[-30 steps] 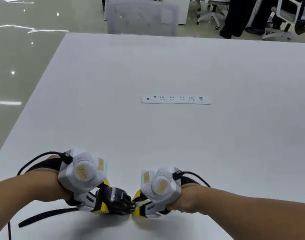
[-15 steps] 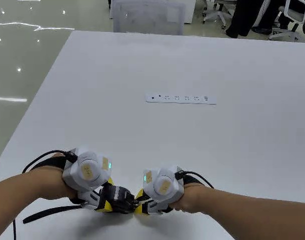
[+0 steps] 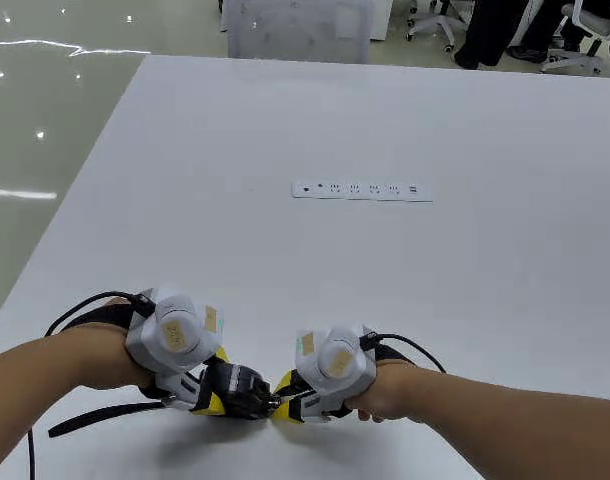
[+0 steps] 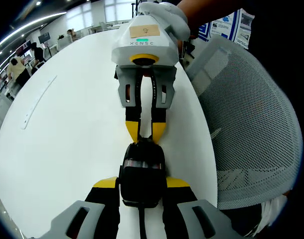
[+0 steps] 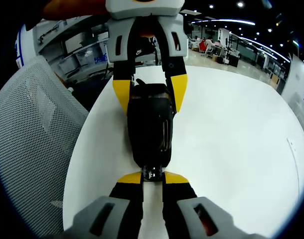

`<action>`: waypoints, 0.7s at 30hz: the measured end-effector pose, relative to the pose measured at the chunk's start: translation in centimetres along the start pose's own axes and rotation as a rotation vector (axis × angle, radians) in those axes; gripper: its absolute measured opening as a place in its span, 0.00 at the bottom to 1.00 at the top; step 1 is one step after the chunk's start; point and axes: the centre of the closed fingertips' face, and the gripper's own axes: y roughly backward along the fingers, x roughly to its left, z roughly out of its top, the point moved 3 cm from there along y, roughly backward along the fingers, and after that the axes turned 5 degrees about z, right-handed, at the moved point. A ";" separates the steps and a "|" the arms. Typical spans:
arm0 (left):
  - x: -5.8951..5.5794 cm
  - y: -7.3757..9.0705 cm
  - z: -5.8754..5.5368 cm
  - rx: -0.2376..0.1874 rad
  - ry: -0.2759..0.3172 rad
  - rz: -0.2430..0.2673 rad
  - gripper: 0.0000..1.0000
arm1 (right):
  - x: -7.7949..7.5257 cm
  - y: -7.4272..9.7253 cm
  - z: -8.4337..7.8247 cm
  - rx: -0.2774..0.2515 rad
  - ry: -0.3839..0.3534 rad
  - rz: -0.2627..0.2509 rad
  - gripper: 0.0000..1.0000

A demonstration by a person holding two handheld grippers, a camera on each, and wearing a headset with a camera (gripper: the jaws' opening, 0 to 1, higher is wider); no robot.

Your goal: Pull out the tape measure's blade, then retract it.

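Observation:
A black tape measure (image 3: 237, 388) lies low over the near edge of the white table (image 3: 385, 280), between my two grippers. My left gripper (image 3: 219, 384) is shut on its body, and its yellow-tipped fingers (image 4: 106, 183) press on both sides of the black case (image 4: 142, 172). My right gripper (image 3: 282, 400) faces it from the right. In the right gripper view the right gripper (image 5: 152, 178) is shut on the small metal blade tip at the case's (image 5: 151, 124) mouth. In the left gripper view the right gripper (image 4: 145, 133) pinches the same end. No length of blade shows between them.
A white power strip (image 3: 362, 189) lies flat at the table's middle. A grey mesh chair back (image 4: 246, 129) stands just off the near table edge, and the chair back (image 5: 32, 144) also appears in the right gripper view. A black strap (image 3: 95, 416) trails from the left hand.
The head camera has shifted slightly. Both grippers stay shut on the tape measure in the same place, and no blade has come out.

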 end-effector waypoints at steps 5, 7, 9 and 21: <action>0.1 0.0 0.1 -0.002 0.005 0.002 0.29 | 0.0 0.5 -0.4 0.009 -0.001 0.002 0.12; 0.1 0.0 0.1 -0.003 0.008 0.003 0.29 | -0.1 0.5 -0.5 0.008 -0.002 0.002 0.12; 0.0 0.0 0.0 -0.005 0.009 0.003 0.29 | 0.0 0.6 -0.5 0.013 0.000 0.005 0.12; 0.0 0.0 -0.1 0.001 0.012 0.011 0.29 | 0.1 0.4 -0.5 0.052 0.033 0.004 0.14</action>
